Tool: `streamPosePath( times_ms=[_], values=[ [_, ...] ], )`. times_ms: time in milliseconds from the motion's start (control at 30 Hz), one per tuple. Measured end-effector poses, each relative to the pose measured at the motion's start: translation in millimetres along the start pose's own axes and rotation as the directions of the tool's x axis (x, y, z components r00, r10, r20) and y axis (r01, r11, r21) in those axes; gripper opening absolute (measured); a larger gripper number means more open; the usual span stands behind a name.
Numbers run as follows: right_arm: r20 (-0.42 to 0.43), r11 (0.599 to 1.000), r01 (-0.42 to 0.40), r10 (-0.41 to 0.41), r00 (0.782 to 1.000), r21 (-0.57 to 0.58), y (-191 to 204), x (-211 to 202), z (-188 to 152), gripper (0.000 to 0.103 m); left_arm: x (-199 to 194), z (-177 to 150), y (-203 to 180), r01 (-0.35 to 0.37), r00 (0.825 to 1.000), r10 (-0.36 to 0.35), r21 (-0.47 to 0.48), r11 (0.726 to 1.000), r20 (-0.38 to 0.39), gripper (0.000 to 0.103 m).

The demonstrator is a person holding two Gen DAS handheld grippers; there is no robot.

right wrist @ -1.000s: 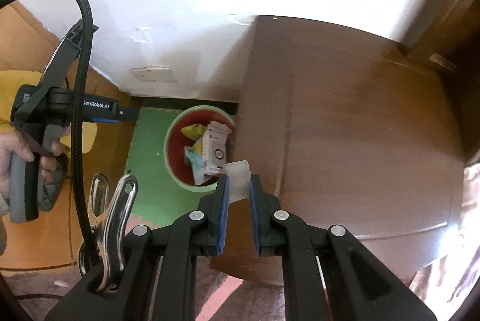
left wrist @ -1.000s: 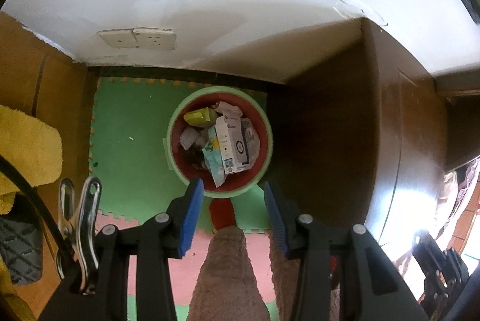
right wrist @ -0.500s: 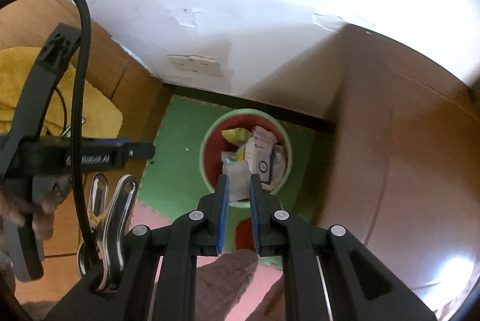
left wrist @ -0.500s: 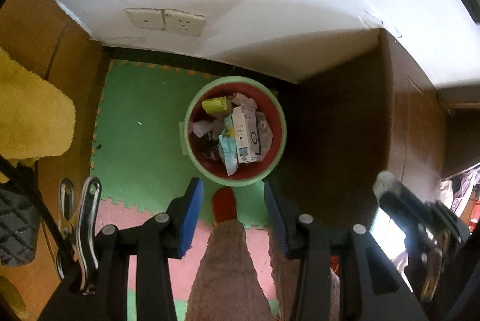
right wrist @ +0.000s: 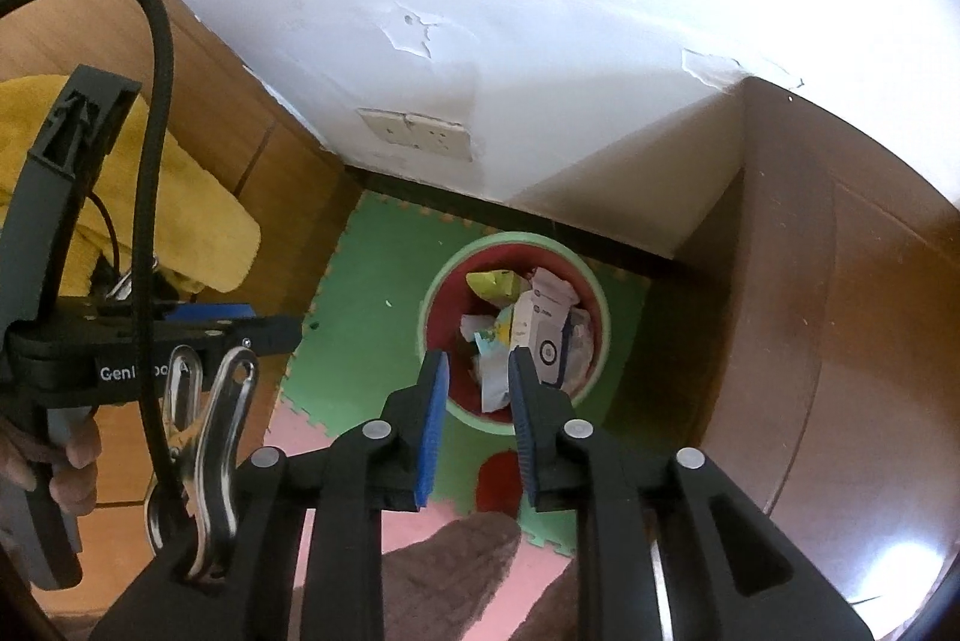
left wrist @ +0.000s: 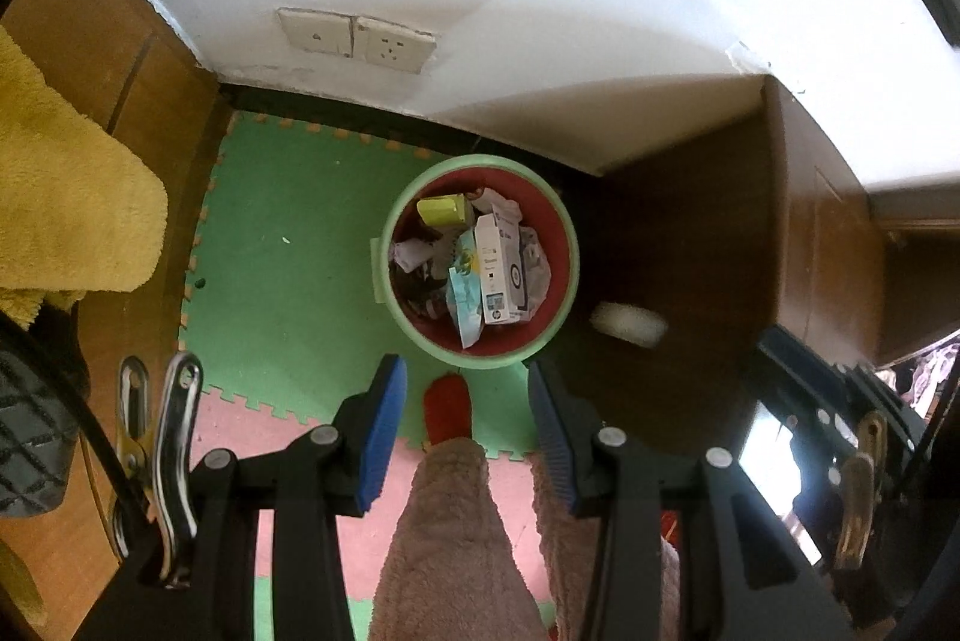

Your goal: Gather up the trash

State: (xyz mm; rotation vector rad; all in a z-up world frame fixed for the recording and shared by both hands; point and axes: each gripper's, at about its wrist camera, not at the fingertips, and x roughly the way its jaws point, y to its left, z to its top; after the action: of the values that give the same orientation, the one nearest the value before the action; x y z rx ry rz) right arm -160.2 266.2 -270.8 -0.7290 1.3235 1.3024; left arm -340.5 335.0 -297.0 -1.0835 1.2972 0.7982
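Trash bin (right wrist: 516, 239) partly hidden by right gripper (right wrist: 477, 359), just opening, empty; left gripper (left wrist: 463, 368) open.

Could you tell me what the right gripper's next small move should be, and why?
Probably draw the right gripper back from above the bin: its fingers have just been opening, nothing sits between them, and a blurred white scrap hangs beside the bin's rim in the left view, apparently released.
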Motion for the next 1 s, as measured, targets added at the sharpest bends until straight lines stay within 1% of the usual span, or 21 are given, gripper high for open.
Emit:
streamPosePath(
  times_ms=[200,267,400,467,533,867,1000],
  values=[
    [0.012,1.0,-0.003,0.003,1.0,0.014,0,0,3,0.024,-1,-2,1,0.004,1.0,-0.004,-0.001,1.0,0.0,0.044],
    [0.017,1.0,-0.001,0.001,1.0,0.017,0,-3,2,0.028,-2,-4,1,0.006,1.0,-0.006,0.0,1.0,-0.001,0.044],
    [0.019,1.0,0.009,-0.009,1.0,0.01,1,-6,1,0.03,-4,-5,-3,0.011,1.0,-0.011,0.01,1.0,0.001,0.044],
    [0.024,1.0,0.015,-0.015,1.0,0.011,2,-10,-1,0.035,-7,-7,-8,0.013,1.0,-0.013,0.024,1.0,0.004,0.044],
    [0.027,1.0,0.016,-0.017,1.0,0.014,3,-14,-2,0.037,-10,-8,-13,0.014,1.0,-0.014,0.036,0.999,0.007,0.044],
    [0.05,1.0,0.009,-0.008,0.999,-0.023,8,-57,-13,0.038,-47,-30,-48,0.02,0.999,-0.023,0.093,0.995,0.041,0.044],
    [0.071,1.0,0.006,-0.004,0.997,-0.023,5,-81,-17,0.04,-67,-39,-61,0.015,0.997,-0.022,0.099,0.995,0.073,0.044]
  ],
)
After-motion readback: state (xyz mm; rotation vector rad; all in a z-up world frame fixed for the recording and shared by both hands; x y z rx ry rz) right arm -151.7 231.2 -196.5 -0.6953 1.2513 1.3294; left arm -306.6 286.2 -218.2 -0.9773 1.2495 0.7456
